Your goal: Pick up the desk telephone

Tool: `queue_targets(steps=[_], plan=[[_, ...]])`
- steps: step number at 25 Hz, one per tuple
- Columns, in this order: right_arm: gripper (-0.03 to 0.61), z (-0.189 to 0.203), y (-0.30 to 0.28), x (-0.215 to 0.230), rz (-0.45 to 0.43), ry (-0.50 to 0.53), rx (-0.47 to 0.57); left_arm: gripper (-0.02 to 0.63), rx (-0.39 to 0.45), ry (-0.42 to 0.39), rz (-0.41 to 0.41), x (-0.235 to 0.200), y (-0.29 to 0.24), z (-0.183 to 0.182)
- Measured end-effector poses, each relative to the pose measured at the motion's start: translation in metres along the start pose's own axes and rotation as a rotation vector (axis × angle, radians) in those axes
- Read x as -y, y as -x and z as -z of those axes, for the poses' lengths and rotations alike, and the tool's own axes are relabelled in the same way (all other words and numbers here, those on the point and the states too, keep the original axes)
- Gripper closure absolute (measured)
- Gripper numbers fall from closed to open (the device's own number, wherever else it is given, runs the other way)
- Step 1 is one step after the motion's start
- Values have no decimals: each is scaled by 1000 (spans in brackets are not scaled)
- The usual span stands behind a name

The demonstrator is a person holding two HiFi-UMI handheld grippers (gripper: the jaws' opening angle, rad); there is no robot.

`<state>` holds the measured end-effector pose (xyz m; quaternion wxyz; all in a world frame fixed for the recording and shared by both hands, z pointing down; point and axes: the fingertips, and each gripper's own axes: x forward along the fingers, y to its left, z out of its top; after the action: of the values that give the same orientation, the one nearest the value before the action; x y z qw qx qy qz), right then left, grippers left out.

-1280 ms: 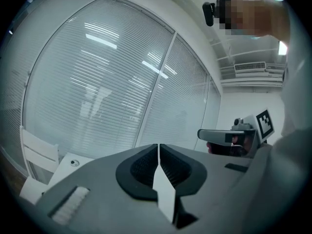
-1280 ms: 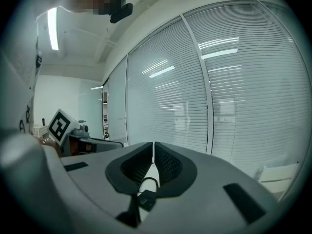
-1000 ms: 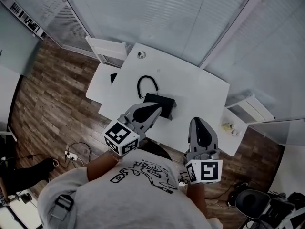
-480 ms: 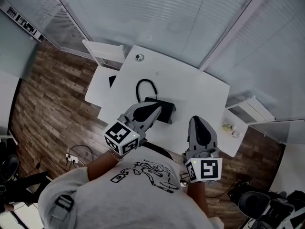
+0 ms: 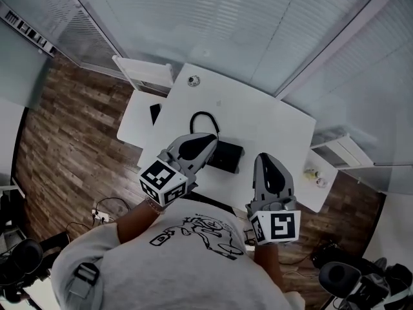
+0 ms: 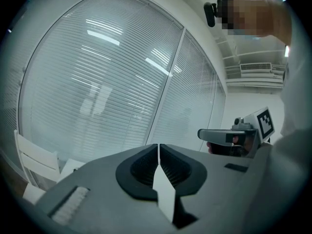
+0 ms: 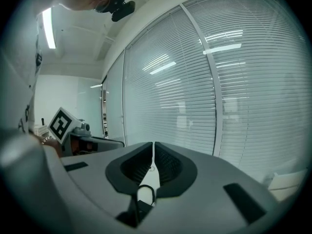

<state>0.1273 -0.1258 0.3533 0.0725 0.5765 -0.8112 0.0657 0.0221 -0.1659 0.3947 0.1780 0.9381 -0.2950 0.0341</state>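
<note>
The black desk telephone lies on the white table, and its cord loops away toward the far side. My left gripper is shut and empty, hovering over the phone's left end. My right gripper is also shut and empty, just right of the phone near the table's front edge. In the left gripper view the left gripper has its jaws together, pointing at the blinds. In the right gripper view the right gripper shows the same, with the cord visible beneath it.
A white chair stands at the table's far left corner, with a lower white side surface beside it. A small round fitting sits near the table's far edge. A side shelf with small items is at right. Blinds fill the wall ahead.
Both grippers have moved forward over the table toward the phone. The left gripper's tip now reaches past the phone's left end. Both stay shut.
</note>
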Motion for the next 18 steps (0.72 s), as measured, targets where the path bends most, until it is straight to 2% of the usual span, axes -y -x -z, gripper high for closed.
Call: queue_targets(steps=[4, 8, 18], plan=[[566, 2, -20, 10, 3, -8, -17, 600, -6, 13, -5, -18, -12, -2], [565, 11, -30, 9, -1, -19, -44, 598, -17, 54, 23, -28, -16, 9], [563, 74, -47, 0, -59, -89, -171, 582, -173, 132, 26, -49, -19, 79]])
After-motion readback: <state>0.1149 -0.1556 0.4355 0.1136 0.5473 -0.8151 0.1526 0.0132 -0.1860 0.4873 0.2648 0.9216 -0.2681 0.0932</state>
